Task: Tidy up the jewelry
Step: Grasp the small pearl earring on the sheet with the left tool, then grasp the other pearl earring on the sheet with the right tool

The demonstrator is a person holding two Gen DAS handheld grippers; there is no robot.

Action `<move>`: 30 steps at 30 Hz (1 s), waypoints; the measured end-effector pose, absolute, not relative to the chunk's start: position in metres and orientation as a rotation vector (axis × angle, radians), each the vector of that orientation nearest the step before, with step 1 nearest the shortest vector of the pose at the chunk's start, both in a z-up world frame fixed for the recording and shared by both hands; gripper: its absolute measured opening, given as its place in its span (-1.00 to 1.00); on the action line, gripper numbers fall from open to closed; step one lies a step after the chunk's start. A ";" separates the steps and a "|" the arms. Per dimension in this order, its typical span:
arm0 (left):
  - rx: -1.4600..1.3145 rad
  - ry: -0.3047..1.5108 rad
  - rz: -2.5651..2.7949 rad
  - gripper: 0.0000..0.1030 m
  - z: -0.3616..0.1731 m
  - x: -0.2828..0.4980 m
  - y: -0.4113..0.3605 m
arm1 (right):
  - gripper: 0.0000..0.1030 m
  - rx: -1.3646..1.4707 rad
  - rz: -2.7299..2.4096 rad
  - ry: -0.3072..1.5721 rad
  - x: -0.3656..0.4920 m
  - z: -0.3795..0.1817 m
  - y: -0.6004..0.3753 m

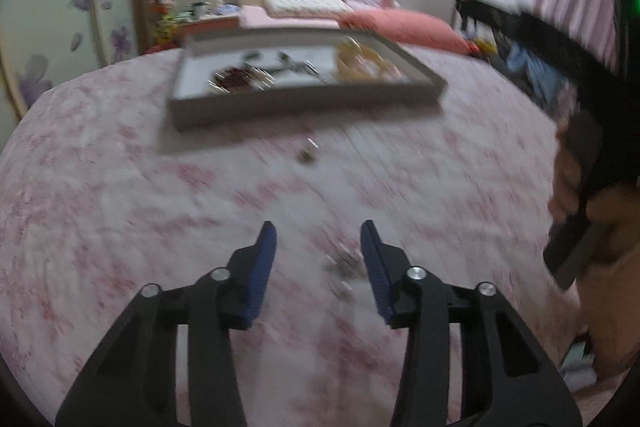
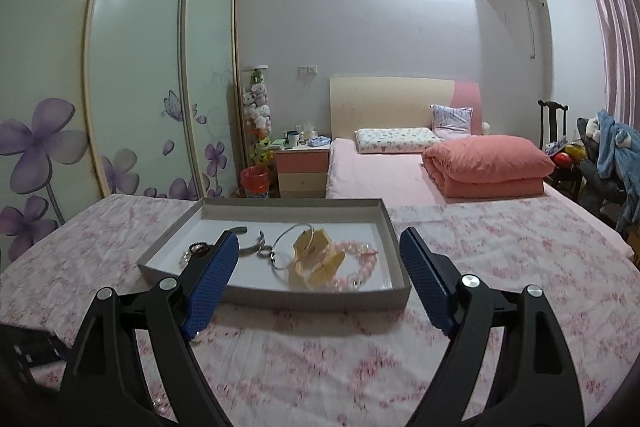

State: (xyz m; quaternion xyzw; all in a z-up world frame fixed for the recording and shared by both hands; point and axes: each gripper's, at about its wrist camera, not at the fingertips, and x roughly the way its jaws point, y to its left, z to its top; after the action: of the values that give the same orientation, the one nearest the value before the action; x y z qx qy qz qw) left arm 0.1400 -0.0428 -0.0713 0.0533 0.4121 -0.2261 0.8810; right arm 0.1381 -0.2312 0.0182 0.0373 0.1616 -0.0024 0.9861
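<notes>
While most jewelry lies in tray (image 2: 394, 269) | small pieces (image 1: 308, 157), seemingly two, remain on cloth (image 1: 120, 207) | left gripper (image 1: 318, 239) part-open, empty | right gripper (image 2: 316, 247) wide, empty

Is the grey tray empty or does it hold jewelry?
Not empty: the grey tray holds a pink bead bracelet, a silver bangle and other pieces.

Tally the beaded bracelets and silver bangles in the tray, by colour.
Pink beaded bracelet: 1
Dark beaded bracelet: 1, partly hidden
Silver bangles: 2, an open cuff and a thin hoop
Total: 4
</notes>
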 end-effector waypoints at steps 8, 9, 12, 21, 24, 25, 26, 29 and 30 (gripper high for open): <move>0.197 0.884 -0.459 -0.50 -0.087 0.130 -0.063 | 0.60 0.080 -0.005 0.339 0.131 0.013 -0.238; 0.209 0.880 -0.454 -0.54 -0.088 0.128 -0.065 | 0.60 0.084 -0.005 0.342 0.132 0.012 -0.238; 0.225 0.874 -0.451 -0.67 -0.087 0.127 -0.070 | 0.60 0.097 0.000 0.352 0.131 0.009 -0.239; 0.200 0.885 -0.445 -0.86 -0.085 0.138 -0.063 | 0.60 0.077 0.074 0.404 0.140 0.003 -0.225; 0.146 0.869 -0.380 -0.86 -0.078 0.153 -0.040 | 0.58 0.069 0.133 0.452 0.147 -0.002 -0.217; 0.118 0.861 -0.352 -0.86 -0.074 0.160 -0.029 | 0.50 0.060 0.163 0.479 0.151 -0.006 -0.211; 0.098 0.855 -0.326 -0.86 -0.071 0.165 -0.020 | 0.46 0.052 0.188 0.504 0.155 -0.009 -0.206; 0.021 0.852 -0.250 -0.86 -0.063 0.183 0.011 | 0.20 0.025 0.256 0.588 0.166 -0.020 -0.191; -0.001 0.851 -0.225 -0.86 -0.061 0.188 0.020 | 0.10 0.016 0.276 0.615 0.170 -0.024 -0.185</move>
State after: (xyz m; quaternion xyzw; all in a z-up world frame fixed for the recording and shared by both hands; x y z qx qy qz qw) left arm 0.1877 0.0202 -0.0615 -0.0006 0.4118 -0.1090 0.9048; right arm 0.1696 -0.1851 -0.0238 0.0081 0.3019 0.1355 0.9436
